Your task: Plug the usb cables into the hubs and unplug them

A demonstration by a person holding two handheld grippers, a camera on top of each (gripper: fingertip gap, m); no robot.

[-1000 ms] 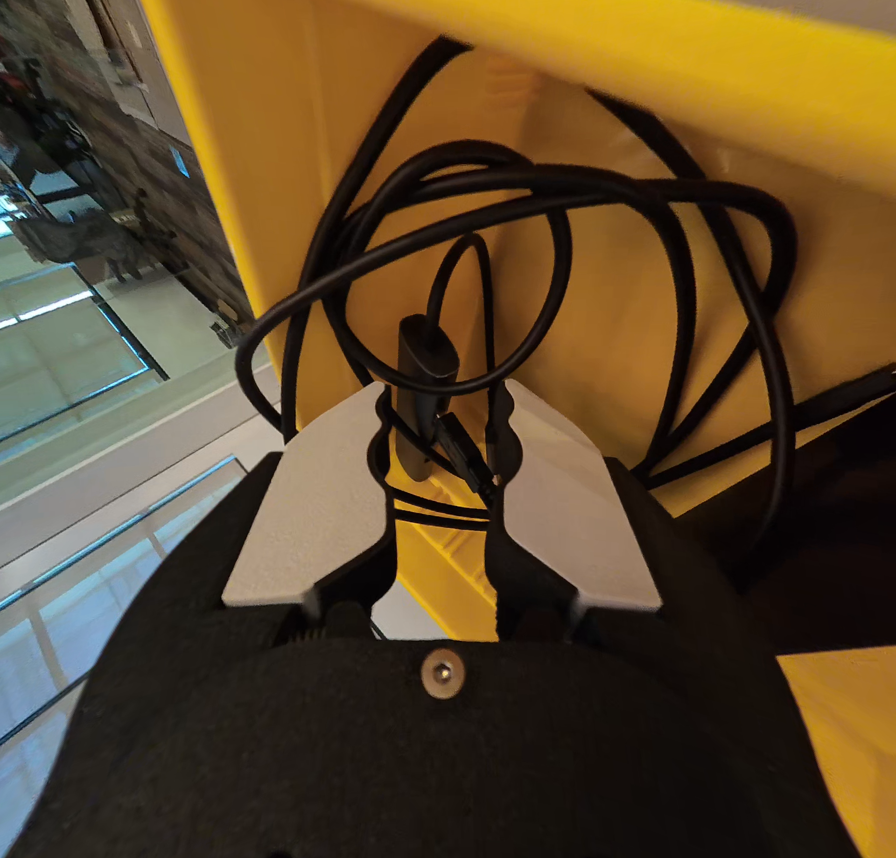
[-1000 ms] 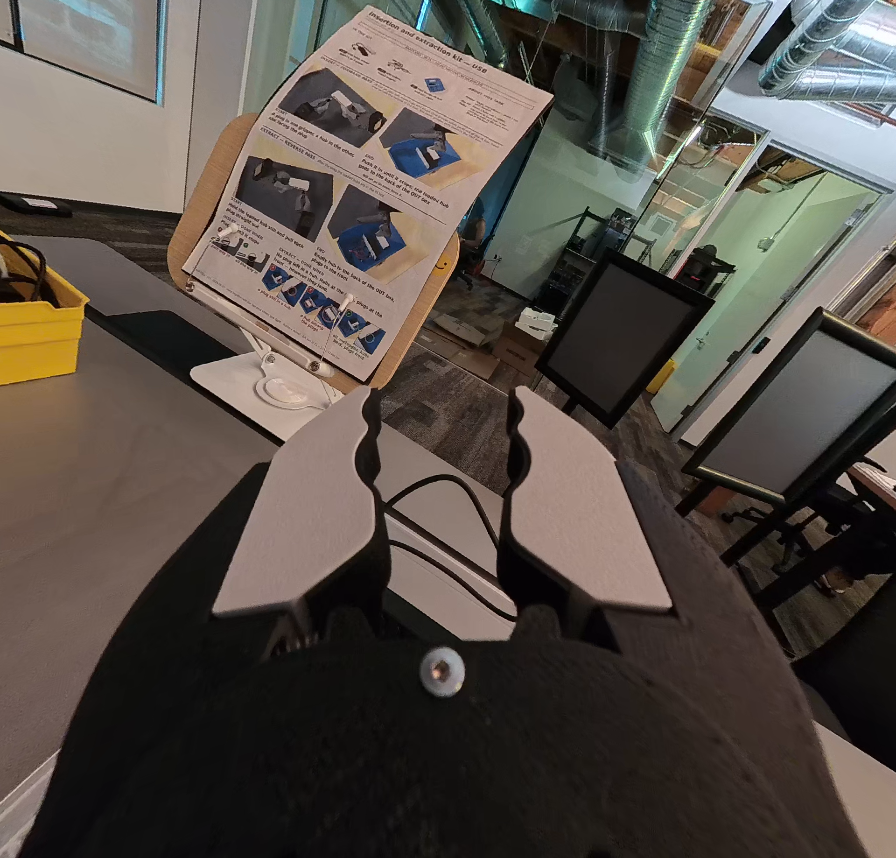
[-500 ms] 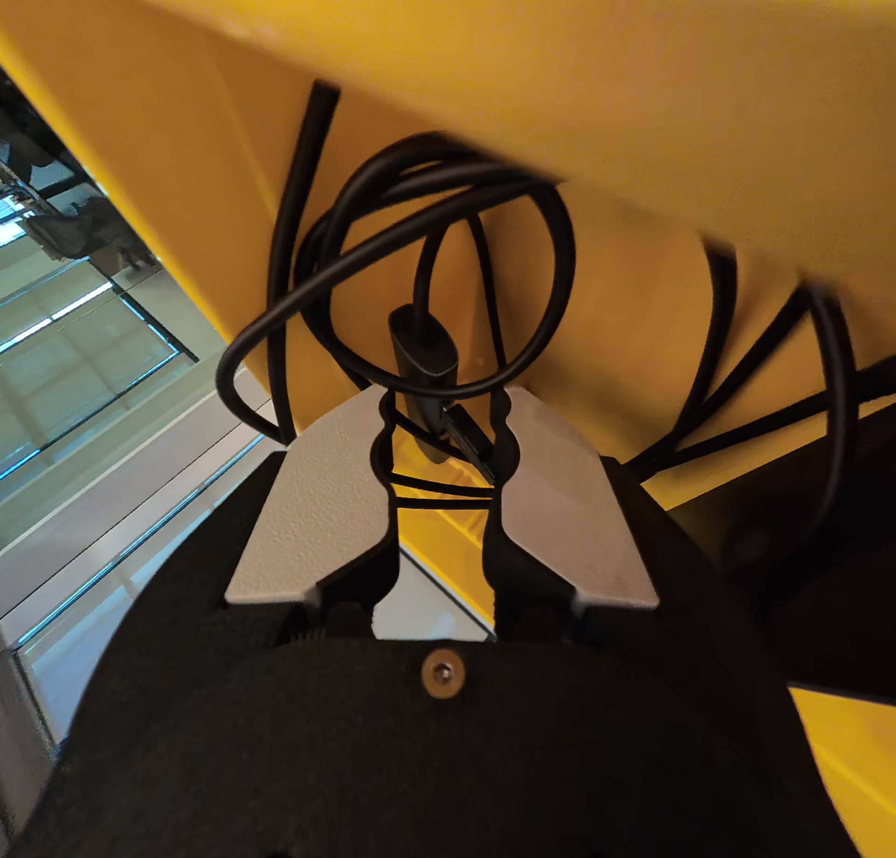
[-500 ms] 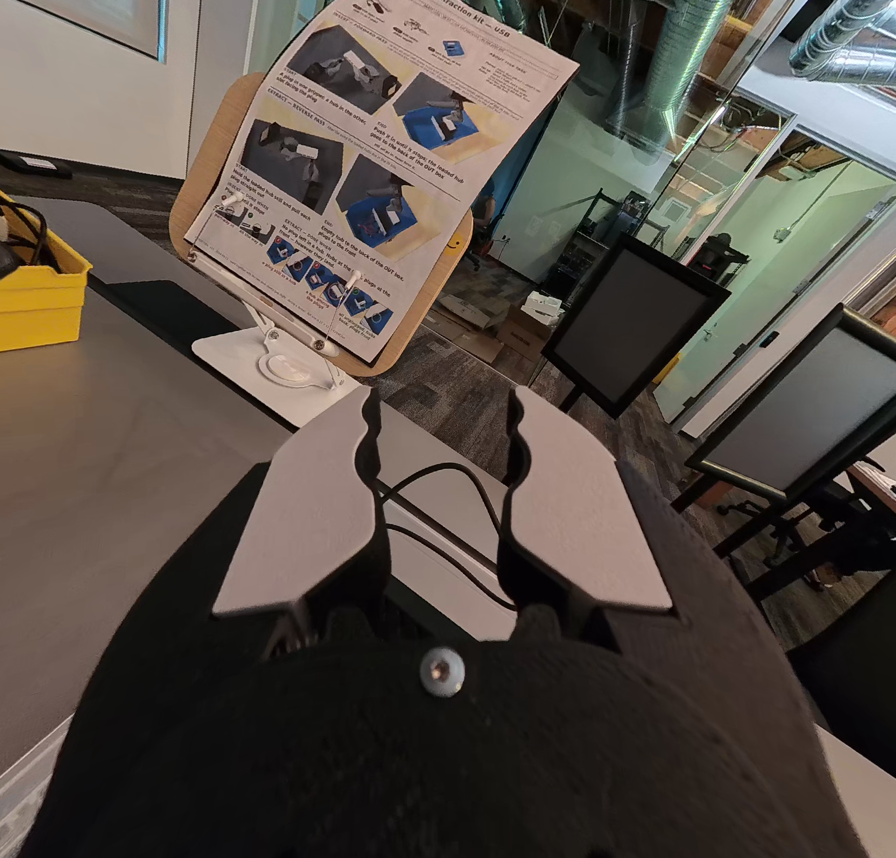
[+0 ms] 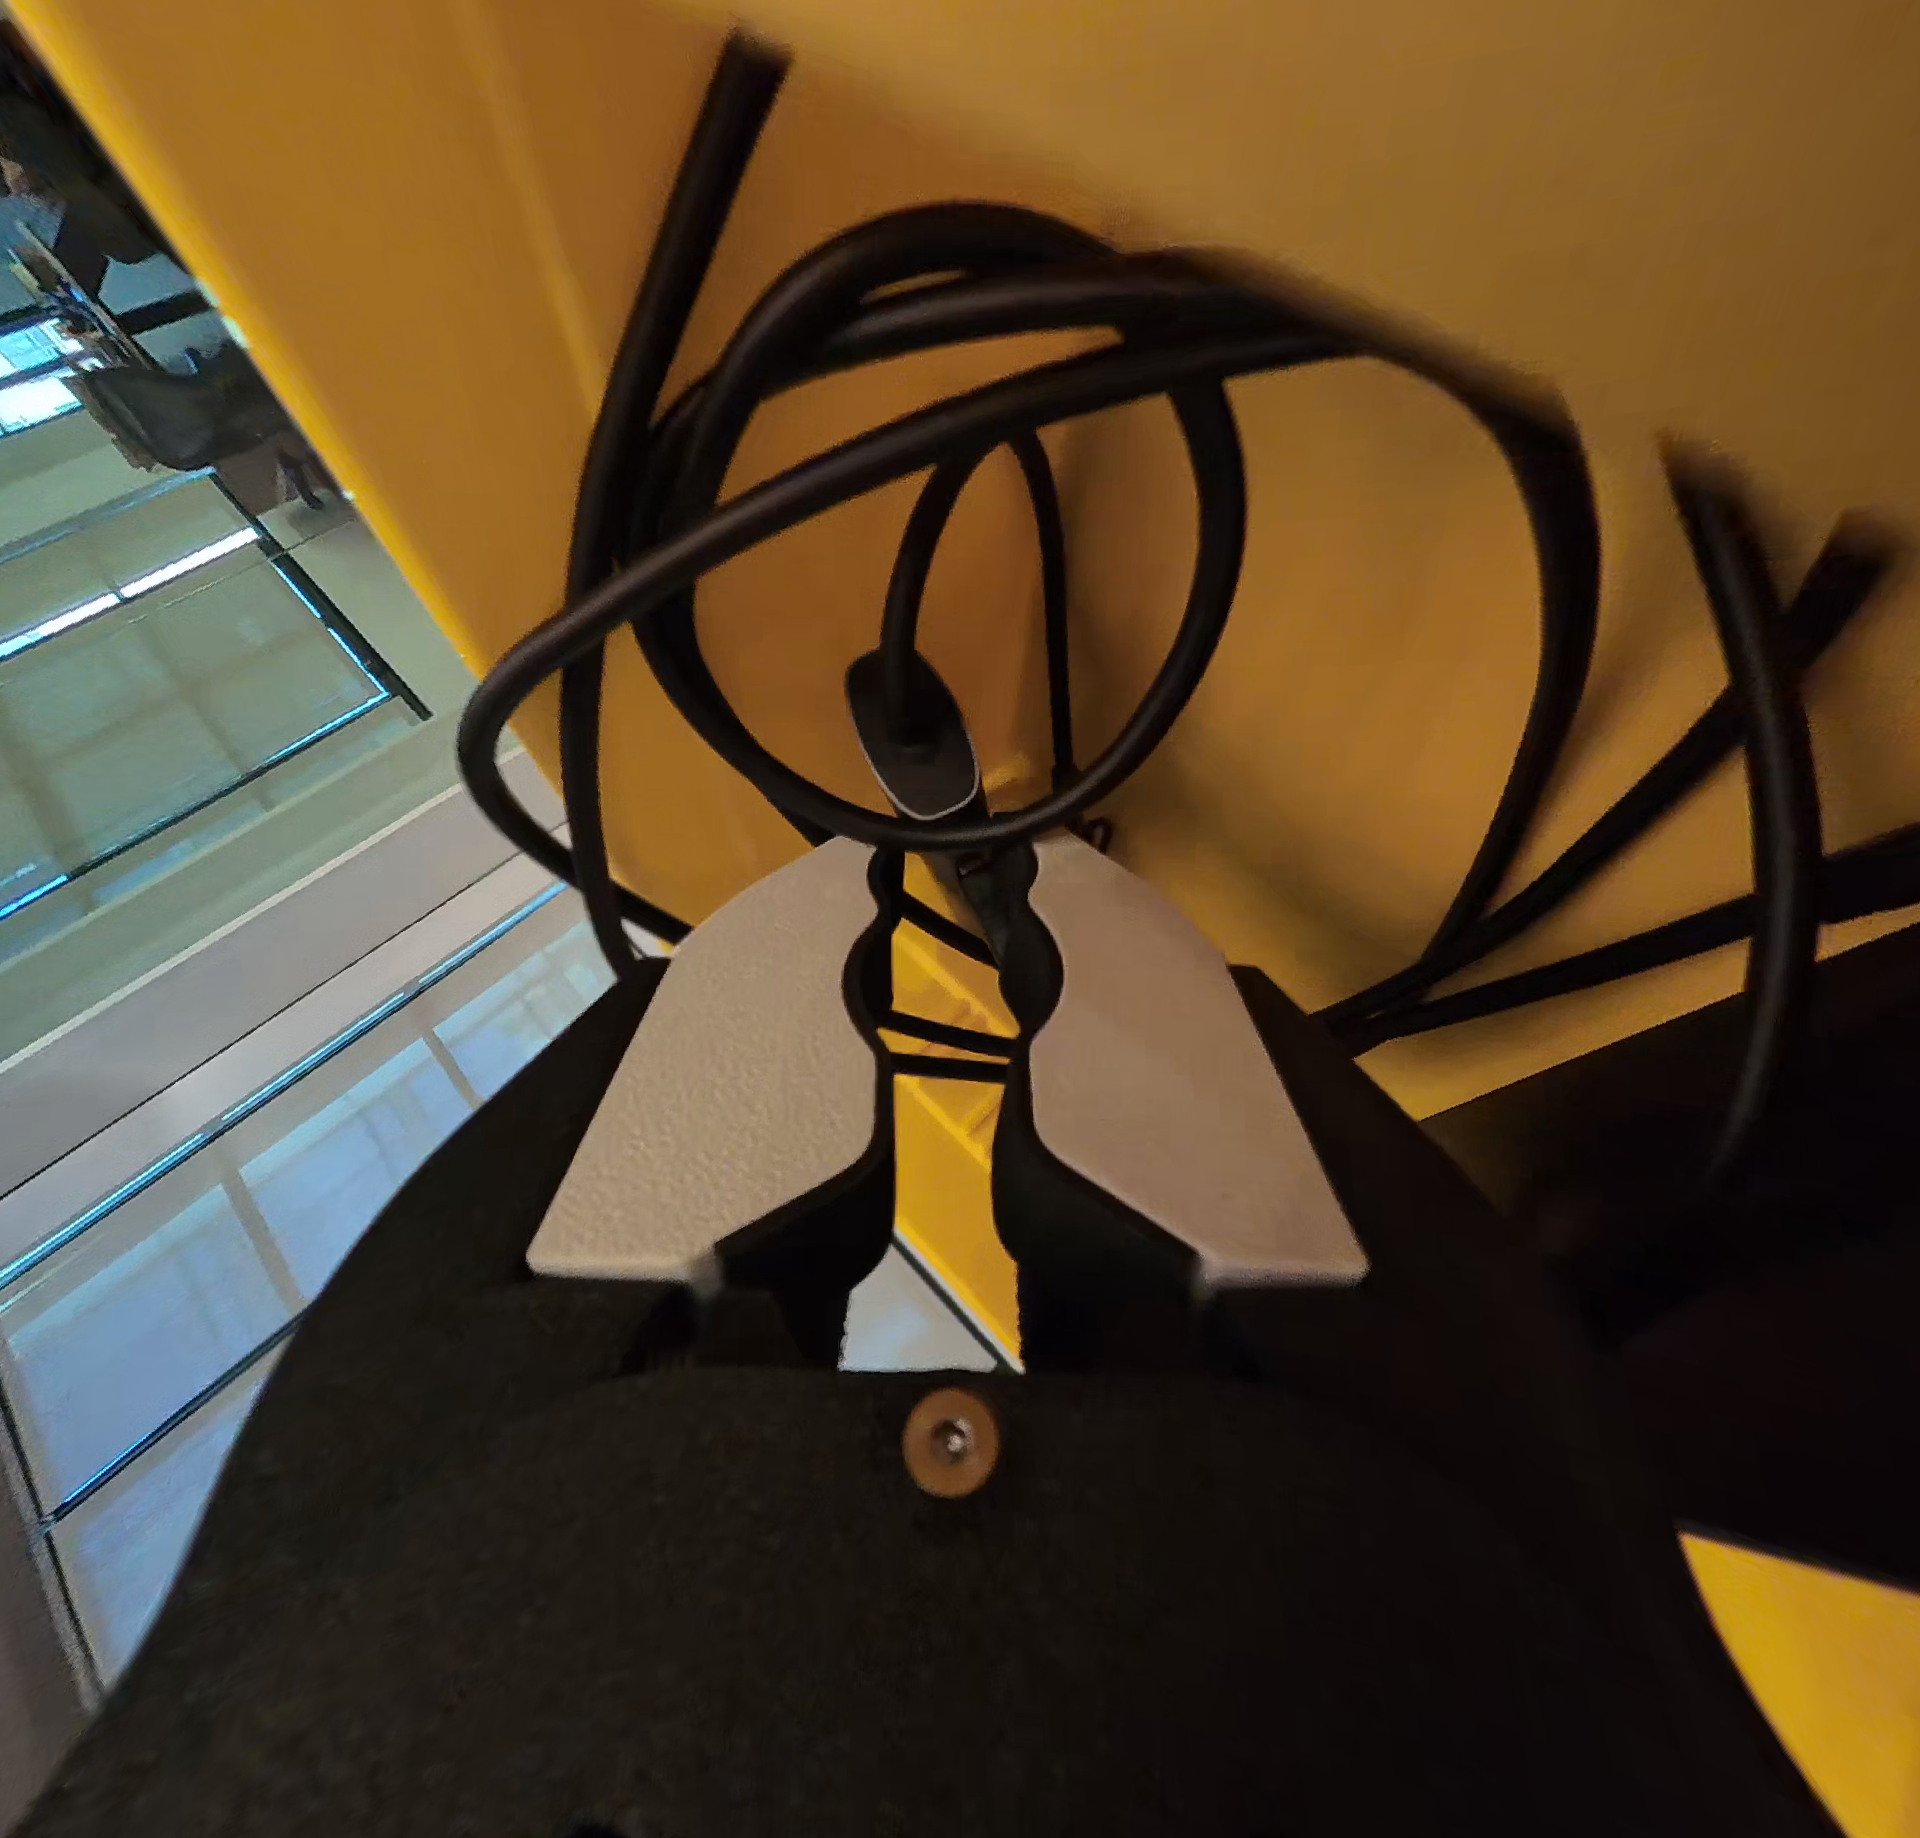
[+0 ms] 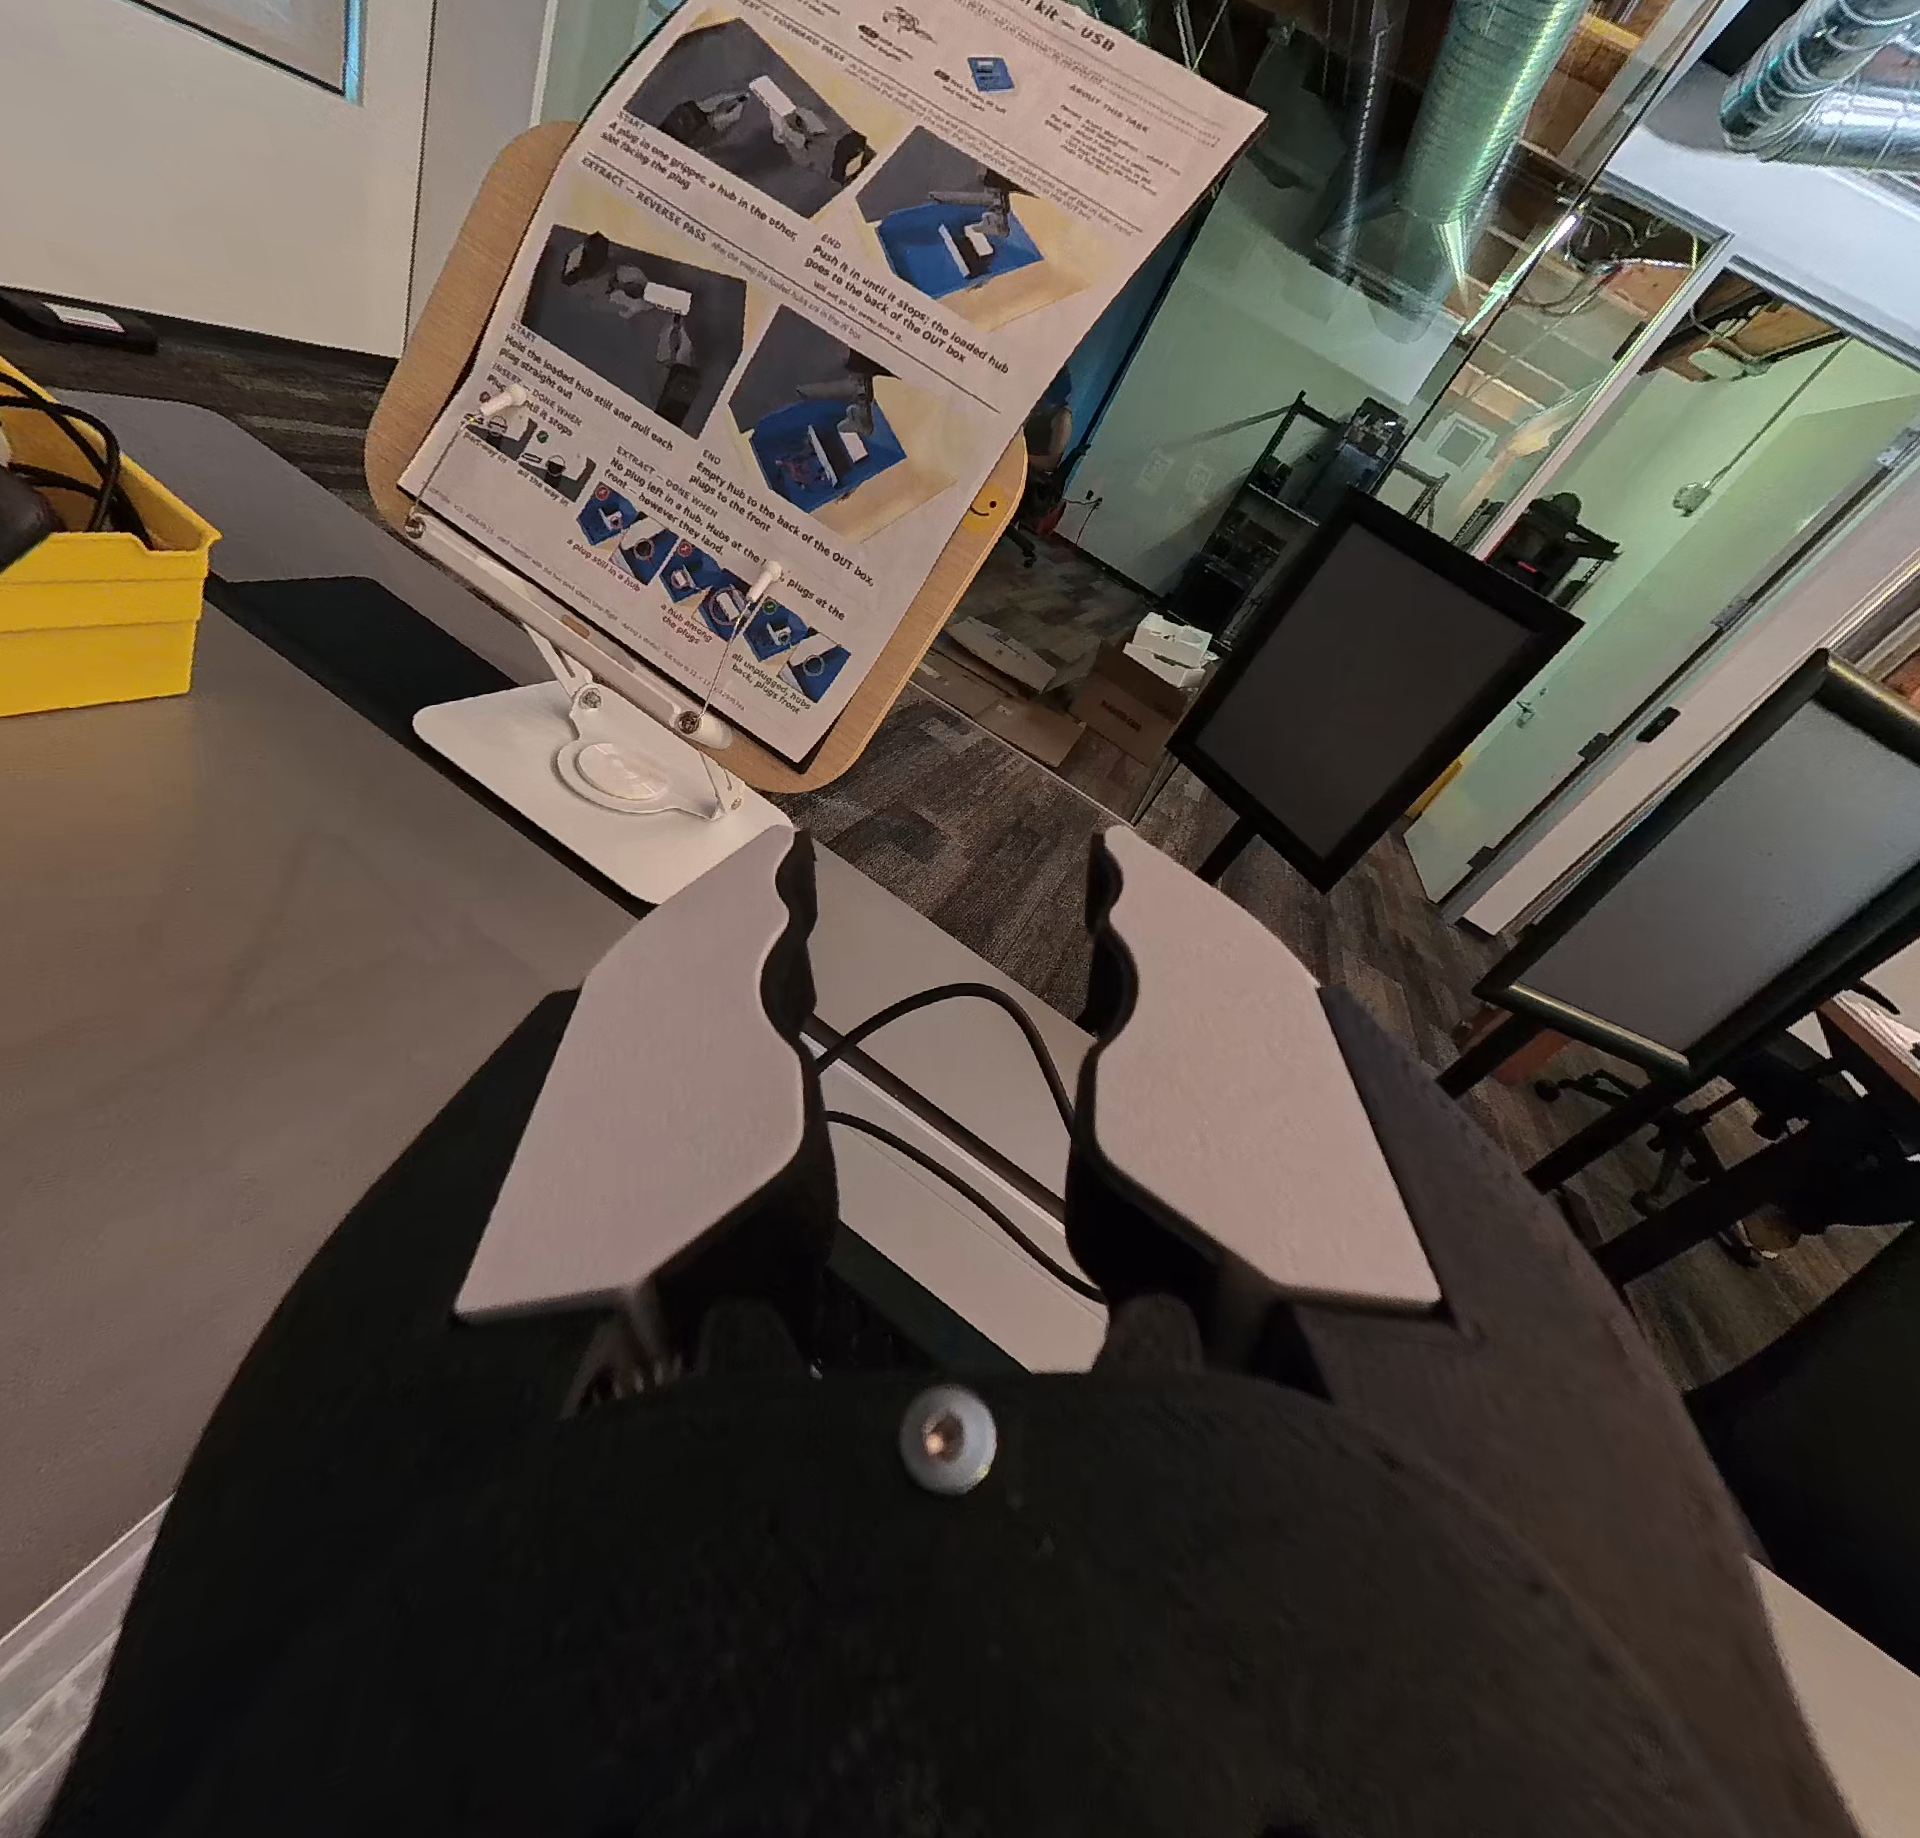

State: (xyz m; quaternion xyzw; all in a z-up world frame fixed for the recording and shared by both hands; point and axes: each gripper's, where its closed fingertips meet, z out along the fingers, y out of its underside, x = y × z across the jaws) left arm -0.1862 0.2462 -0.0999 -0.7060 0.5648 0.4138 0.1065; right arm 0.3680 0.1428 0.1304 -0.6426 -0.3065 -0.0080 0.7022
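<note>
Your left gripper (image 5: 951, 869) is reaching into the yellow bin (image 5: 1351, 126), and its fingers (image 5: 748, 1040) are pinching a dark usb hub (image 5: 920, 754) near its lower end, with only a narrow gap showing between them. The hub is sticking out past the fingertips, a thin lead rising from its far end, and loops of black usb cables (image 5: 1205, 562) are curling around it against the bin's yellow wall (a black plug is sitting against the inner edge of the right-hand finger, though how firmly it is caught is hard to tell).

Your right gripper (image 6: 945, 874) is hovering over the grey table (image 6: 208, 957) with its fingers spread apart and nothing between them. Beyond it an instruction sheet (image 6: 821, 313) is leaning on a wooden stand (image 6: 914, 666) with a white base. The yellow bin (image 6: 94, 604) is sitting well off to the left on the table, cables showing over its rim. A thin black wire (image 6: 997, 1009) is lying along the table edge just past the fingers.
</note>
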